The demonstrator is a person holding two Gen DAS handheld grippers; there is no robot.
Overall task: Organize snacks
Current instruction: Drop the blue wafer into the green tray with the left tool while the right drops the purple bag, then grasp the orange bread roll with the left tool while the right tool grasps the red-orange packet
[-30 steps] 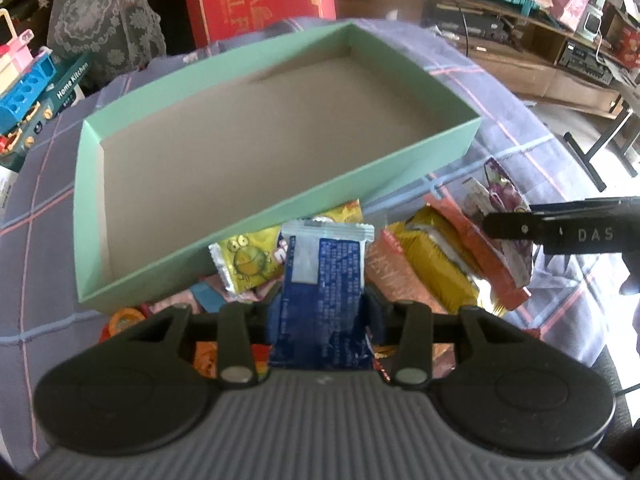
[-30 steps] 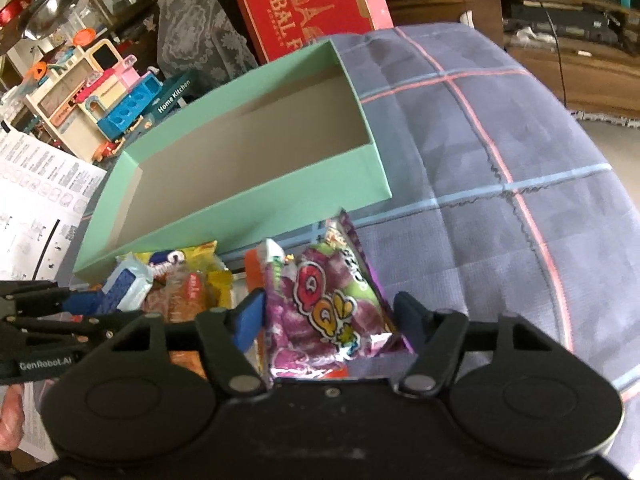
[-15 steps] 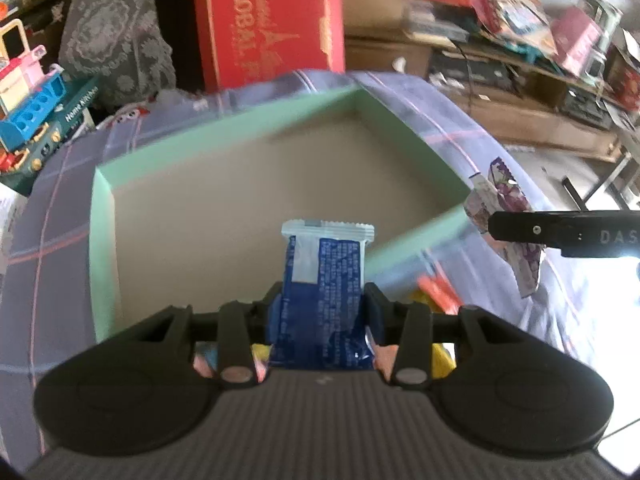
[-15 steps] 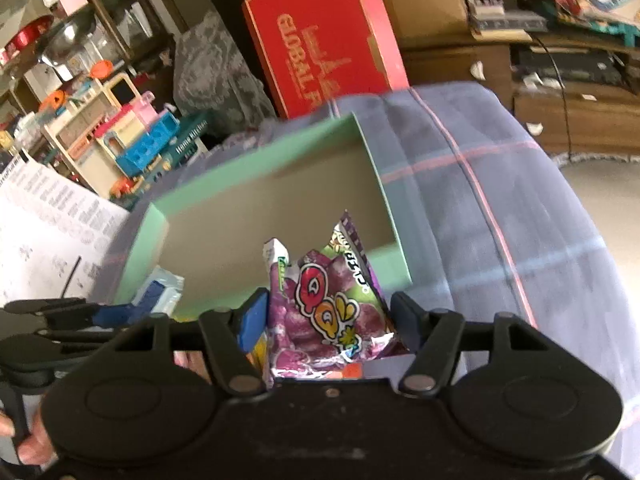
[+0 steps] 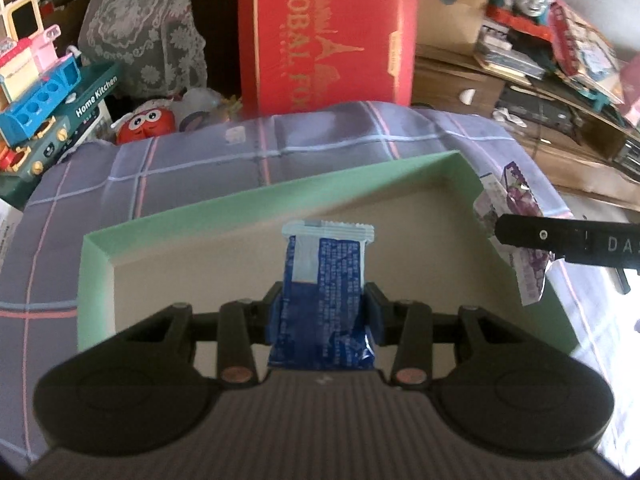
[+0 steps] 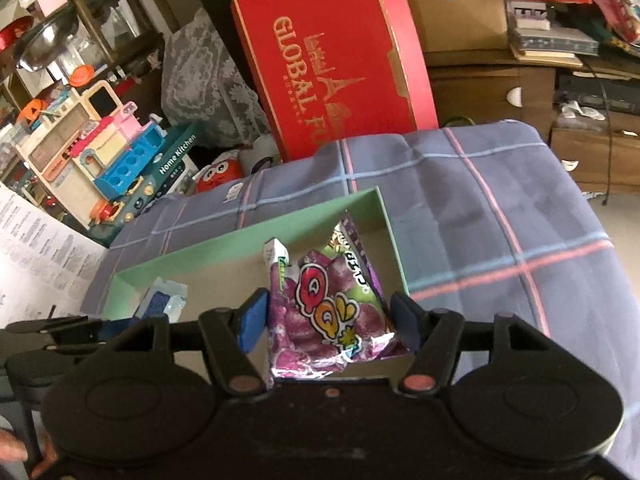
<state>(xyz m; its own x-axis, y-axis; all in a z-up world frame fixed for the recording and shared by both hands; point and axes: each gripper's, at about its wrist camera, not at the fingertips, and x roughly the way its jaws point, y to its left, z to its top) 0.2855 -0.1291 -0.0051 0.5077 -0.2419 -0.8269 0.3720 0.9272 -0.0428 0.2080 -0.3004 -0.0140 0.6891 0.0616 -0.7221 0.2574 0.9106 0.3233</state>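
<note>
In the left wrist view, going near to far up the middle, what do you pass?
Left gripper shut on the blue snack packet → bare floor of the green box → plaid cloth → red carton.

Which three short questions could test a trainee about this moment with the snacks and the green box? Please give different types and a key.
1. True or false: the left gripper holds a blue packet.
2. The right gripper holds a snack bag of which colour? A) purple B) yellow C) orange
3. Fill in: both snacks hang over the green ____.

Key: 1 true; 2 A; 3 box
</note>
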